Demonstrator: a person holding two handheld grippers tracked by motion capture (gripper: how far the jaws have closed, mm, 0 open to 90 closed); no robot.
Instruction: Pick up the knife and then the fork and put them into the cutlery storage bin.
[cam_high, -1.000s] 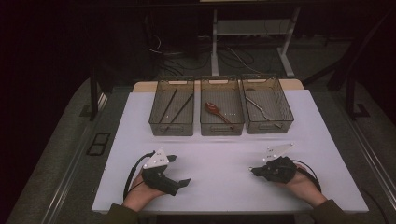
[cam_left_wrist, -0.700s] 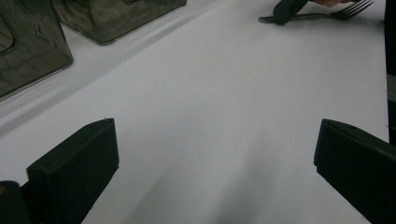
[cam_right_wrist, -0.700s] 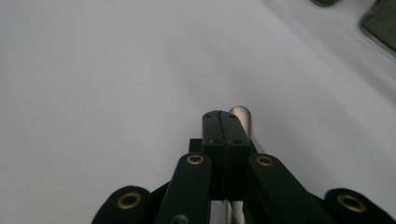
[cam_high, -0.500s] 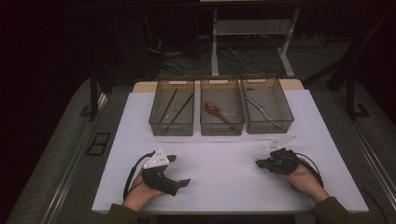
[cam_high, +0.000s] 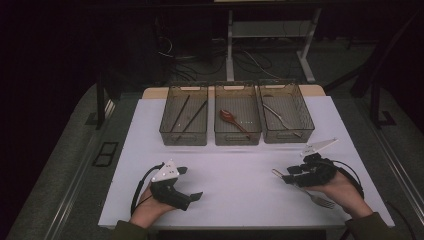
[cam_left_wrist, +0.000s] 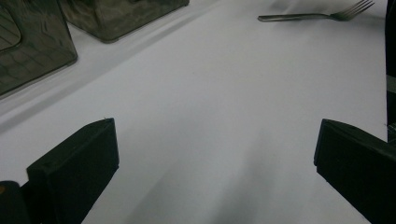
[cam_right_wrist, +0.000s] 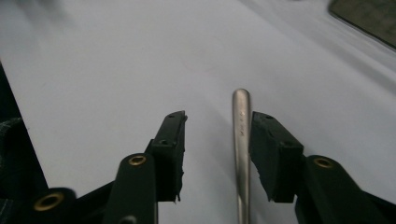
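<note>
White tabletop (cam_high: 240, 170) bears a slim, dull-silver fork (cam_high: 314, 194), handle lying between the right hand-held gripper's (cam_high: 290, 176) just-opened, half-spread jaws.

Right claw (cam_high: 289, 176) just parting; left claw (cam_high: 190, 182) wide, low.

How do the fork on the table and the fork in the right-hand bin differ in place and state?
The fork on the table lies loose on the white sheet, under the right gripper; the fork in the bin rests inside the right-hand bin, far from both grippers. The table fork's handle runs between the right gripper's open jaws, unpinched; nothing is around the bin fork. Both are slim metal forks lying flat.
</note>
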